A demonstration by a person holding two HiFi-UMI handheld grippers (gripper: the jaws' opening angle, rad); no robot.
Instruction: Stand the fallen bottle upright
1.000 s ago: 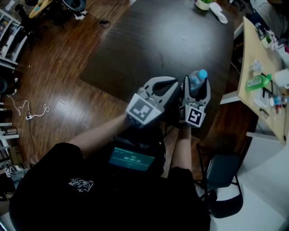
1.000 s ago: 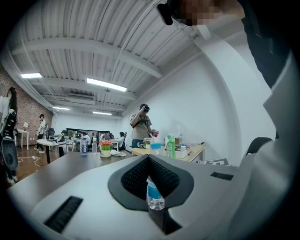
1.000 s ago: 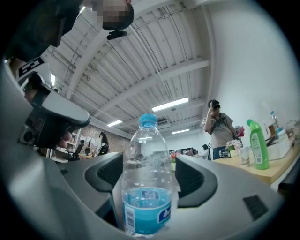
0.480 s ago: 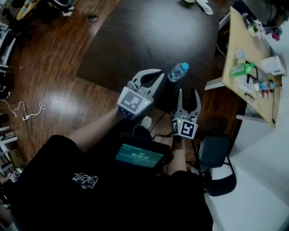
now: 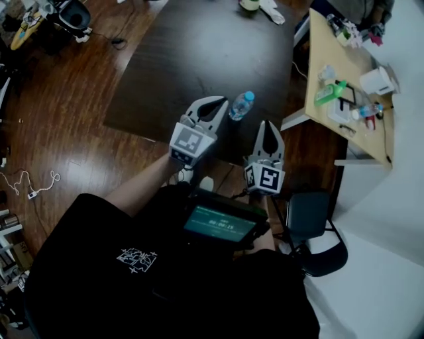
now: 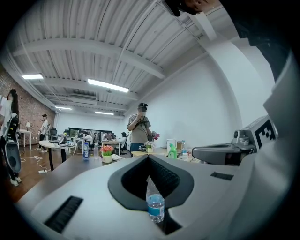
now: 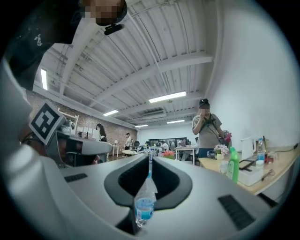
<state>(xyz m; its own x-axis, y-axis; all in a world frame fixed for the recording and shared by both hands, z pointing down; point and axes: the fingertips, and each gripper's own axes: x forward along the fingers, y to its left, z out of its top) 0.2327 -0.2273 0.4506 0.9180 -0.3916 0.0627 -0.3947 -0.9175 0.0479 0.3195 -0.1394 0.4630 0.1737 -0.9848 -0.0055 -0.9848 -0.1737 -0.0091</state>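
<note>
The clear water bottle [image 5: 241,106] with a blue cap and blue label stands upright near the front edge of the dark table [image 5: 185,59]. No gripper touches it. My left gripper [image 5: 222,104] hovers just left of it, shut and empty. My right gripper [image 5: 268,126] is drawn back off the table's edge, to the bottle's near right. Its jaws have just been closing with nothing between them, and the tips now meet. Each gripper view shows the bottle [image 6: 154,204] [image 7: 144,204] beyond the closed jaws, through the gap at their base.
A light wooden desk [image 5: 344,99] with a green spray bottle [image 5: 329,91] and small items stands at the right. A dark chair [image 5: 311,225] is below my right gripper. A flower pot [image 5: 250,4] sits at the table's far end. A person [image 6: 139,129] stands beyond it.
The right gripper, open around the upright bottle a second ago, has let go, drawn back off the table and shut. The left gripper has drawn back slightly. The bottle stays standing.
</note>
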